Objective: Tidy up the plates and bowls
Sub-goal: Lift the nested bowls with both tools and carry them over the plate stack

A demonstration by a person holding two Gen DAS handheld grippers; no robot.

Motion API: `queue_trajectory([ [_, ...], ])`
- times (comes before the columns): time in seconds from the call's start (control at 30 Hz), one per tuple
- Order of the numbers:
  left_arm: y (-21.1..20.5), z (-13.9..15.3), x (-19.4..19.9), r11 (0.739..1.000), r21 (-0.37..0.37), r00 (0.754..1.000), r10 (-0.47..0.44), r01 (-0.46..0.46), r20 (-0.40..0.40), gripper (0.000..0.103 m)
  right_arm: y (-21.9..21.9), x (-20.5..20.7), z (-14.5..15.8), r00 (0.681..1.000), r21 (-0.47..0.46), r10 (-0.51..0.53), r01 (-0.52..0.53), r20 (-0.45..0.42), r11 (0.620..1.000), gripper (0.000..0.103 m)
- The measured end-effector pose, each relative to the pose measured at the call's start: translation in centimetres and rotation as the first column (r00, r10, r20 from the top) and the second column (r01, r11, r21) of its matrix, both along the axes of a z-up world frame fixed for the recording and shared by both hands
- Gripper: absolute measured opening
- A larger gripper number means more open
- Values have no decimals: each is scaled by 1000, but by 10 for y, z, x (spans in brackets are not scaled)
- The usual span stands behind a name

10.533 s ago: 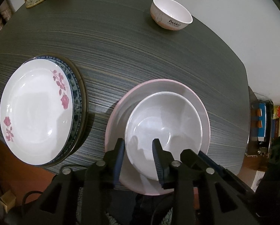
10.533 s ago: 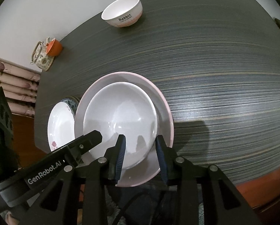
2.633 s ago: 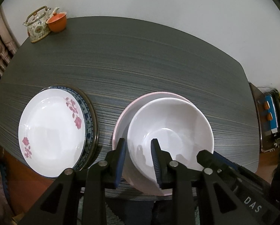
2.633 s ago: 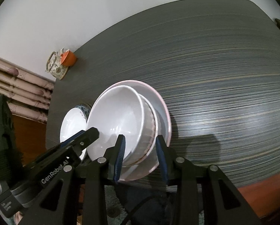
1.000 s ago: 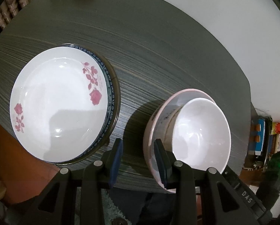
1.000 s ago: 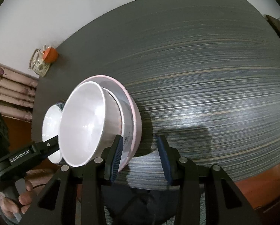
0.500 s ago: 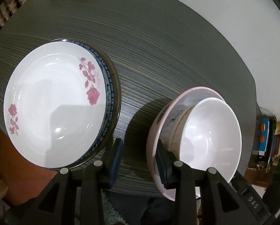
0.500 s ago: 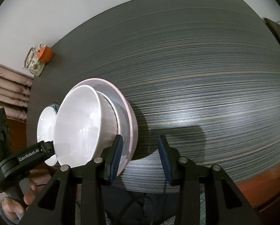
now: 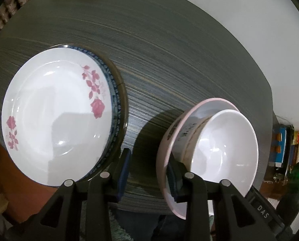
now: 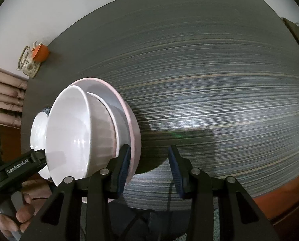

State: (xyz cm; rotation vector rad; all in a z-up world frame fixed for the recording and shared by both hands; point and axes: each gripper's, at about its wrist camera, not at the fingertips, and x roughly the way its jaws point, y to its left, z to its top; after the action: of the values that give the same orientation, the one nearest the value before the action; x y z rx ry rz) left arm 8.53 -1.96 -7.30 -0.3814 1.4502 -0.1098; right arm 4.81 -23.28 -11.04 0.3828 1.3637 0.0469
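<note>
A pink plate (image 9: 165,146) carries two nested bowls: a white bowl (image 9: 225,150) on top of a bowl with print on its side (image 9: 187,134). The stack looks tilted and throws a wide shadow on the dark table (image 9: 169,50). My left gripper (image 9: 148,174) stands open at the plate's left rim, right finger against it. My right gripper (image 10: 149,164) stands open at the pink plate's (image 10: 134,132) right rim, left finger against it. To the left a rose-patterned plate (image 9: 55,116) lies on a blue-rimmed plate (image 9: 117,104).
A teapot (image 10: 29,64) and an orange cup (image 10: 40,53) stand at the table's far left corner. A hand (image 10: 23,210) holds the left gripper's body at the near edge. Wide bare tabletop (image 10: 209,80) stretches to the right of the stack.
The far bowl now sits nested under the white bowl. Both grippers have shifted from astride the bowls out to the pink plate's opposite rims. Over the last second the stack looks more tilted.
</note>
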Motion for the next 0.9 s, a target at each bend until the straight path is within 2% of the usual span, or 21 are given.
queue_trajectory([
  [0.17, 0, 0, -1, 1000, 1, 1000, -4, 4, 11, 29, -5, 1, -2, 1000, 9, -8, 8, 2, 1000, 40],
  [0.33, -5, 4, -3, 999, -21, 999, -34, 35, 33, 10, -10, 0, -3, 1000, 14, -17, 17, 7, 1000, 41],
  [0.4, -10, 4, -4, 999, -28, 999, -40, 41, 35, 6, -12, 0, -2, 1000, 18, -15, 15, 10, 1000, 39],
  [0.5, -9, 5, -5, 999, -26, 998, -41, 42, 42, 6, -10, -1, 0, 1000, 27, -1, 0, 28, 1000, 29],
  [0.57, -9, 5, -5, 999, -29, 998, -42, 43, 43, 6, -9, -2, 1, 999, 48, 5, -7, 37, 999, 17],
  [0.6, -9, 5, -5, 999, -24, 998, -46, 47, 48, 6, -7, -2, 3, 999, 54, 12, -14, 43, 998, 15],
  [0.9, -12, 7, -8, 998, 5, 995, -63, 63, 78, 6, -3, -7, 6, 997, 46, 0, -4, 75, 999, 14],
])
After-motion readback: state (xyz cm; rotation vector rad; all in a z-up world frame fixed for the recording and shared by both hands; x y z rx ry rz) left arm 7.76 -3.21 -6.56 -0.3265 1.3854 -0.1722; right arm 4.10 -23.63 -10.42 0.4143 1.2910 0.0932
